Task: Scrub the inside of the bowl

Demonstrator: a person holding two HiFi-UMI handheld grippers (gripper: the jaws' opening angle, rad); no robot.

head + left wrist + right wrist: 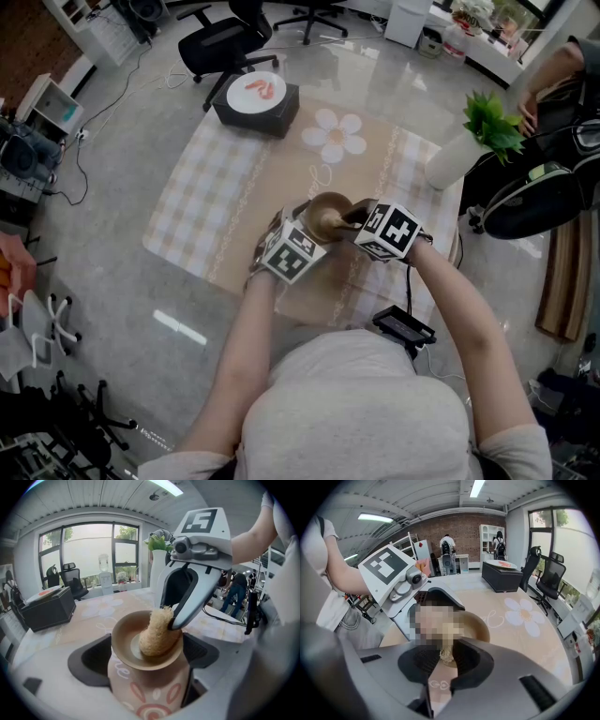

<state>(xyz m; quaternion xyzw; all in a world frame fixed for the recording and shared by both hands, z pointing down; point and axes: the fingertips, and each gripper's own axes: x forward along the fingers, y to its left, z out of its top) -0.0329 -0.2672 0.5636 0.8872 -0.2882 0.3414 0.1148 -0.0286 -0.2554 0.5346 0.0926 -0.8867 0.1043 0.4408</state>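
Note:
A tan bowl (327, 215) with a red-patterned outside (140, 691) is tilted above the table, and my left gripper (146, 656) is shut on its body. A pale loofah scrubber (157, 632) rests inside the bowl against its bottom and near wall. My right gripper (446, 656) is shut on the loofah (447, 652), whose top pokes out between the jaws. In the head view my left gripper (314, 227) and right gripper (352, 217) meet at the bowl over the near middle of the checked cloth (225, 178). A mosaic patch hides part of the bowl (477, 626) in the right gripper view.
A black box (256, 105) with a white plate on top stands at the cloth's far left. A white vase with a green plant (459, 155) is at the far right edge. A black device with a cable (405, 326) lies near me. Office chairs (220, 42) stand beyond the table.

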